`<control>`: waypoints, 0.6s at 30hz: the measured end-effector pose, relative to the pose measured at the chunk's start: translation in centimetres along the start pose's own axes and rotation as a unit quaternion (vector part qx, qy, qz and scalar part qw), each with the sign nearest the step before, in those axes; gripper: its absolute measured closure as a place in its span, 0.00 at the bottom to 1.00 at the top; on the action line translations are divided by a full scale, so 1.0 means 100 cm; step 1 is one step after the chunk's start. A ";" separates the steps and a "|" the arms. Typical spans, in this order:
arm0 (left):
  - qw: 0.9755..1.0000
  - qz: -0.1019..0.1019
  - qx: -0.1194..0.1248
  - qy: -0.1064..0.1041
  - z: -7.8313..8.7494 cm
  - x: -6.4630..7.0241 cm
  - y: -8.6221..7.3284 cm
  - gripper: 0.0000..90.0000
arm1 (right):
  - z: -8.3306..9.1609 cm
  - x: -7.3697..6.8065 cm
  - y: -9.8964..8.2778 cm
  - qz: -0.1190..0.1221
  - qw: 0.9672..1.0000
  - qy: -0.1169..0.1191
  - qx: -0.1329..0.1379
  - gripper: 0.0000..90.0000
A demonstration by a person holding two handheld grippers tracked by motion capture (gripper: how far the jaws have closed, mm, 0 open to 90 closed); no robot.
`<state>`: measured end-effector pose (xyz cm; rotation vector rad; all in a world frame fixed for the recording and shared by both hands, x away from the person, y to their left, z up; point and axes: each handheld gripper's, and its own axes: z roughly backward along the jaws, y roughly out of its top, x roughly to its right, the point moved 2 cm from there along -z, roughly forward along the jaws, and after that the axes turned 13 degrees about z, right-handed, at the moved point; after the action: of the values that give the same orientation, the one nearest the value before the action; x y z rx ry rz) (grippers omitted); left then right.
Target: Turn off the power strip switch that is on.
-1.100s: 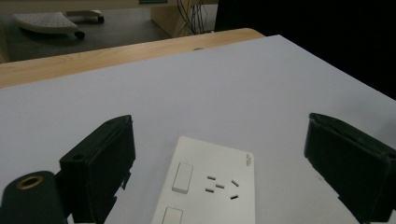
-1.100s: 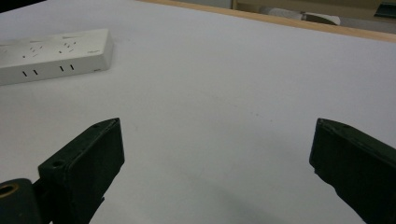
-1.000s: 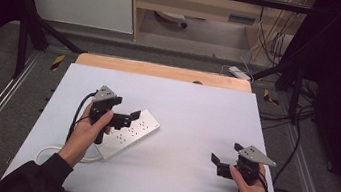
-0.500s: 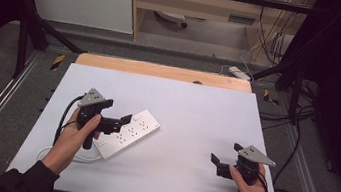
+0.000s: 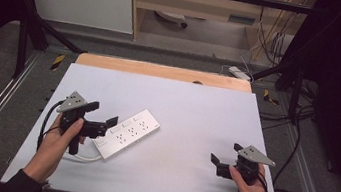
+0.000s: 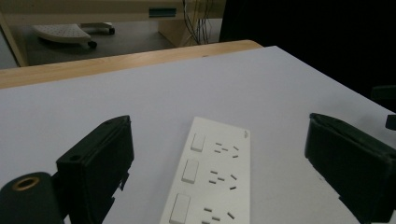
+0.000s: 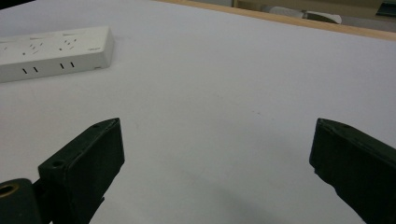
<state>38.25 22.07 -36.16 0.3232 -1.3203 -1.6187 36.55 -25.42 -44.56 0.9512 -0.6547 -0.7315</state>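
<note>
Both tongs stand wide open and hold nothing. The bench (image 5: pixel 197 105) has wide bare room across its middle and far side. The white power strip (image 5: pixel 128 133) lies slantwise toward the left edge, the left tongs (image 5: pixel 104 119) straddling its near end without contact. The right tongs (image 5: pixel 224 156) hover by the near right corner.

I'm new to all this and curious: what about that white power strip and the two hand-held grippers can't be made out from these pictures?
- Power strip, high view: its near end sits behind the left gripper.
- Left gripper view: the bottom edge cuts off the strip's near end.
- Right gripper view: the left edge cuts off the strip.
- Its white cord, high view: passes under the person's left hand; plug unseen.
- Right gripper: holds nothing.
</note>
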 end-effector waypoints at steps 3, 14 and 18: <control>1.000 0.001 0.004 0.004 0.007 -0.003 -0.002 0.09 | 0.000 0.000 0.000 0.000 1.000 0.000 -0.001 0.04; 1.000 0.006 0.010 0.010 0.027 -0.018 -0.017 0.09 | -0.001 -0.001 0.000 0.000 1.000 0.000 -0.002 0.04; 1.000 0.005 0.012 0.011 0.034 -0.021 -0.023 0.09 | -0.001 -0.001 0.000 0.001 1.000 0.001 -0.002 0.04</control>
<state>35.67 25.58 -37.59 0.3470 -1.3238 -1.5893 36.54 -25.29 -44.61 0.9473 -0.6516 -0.7308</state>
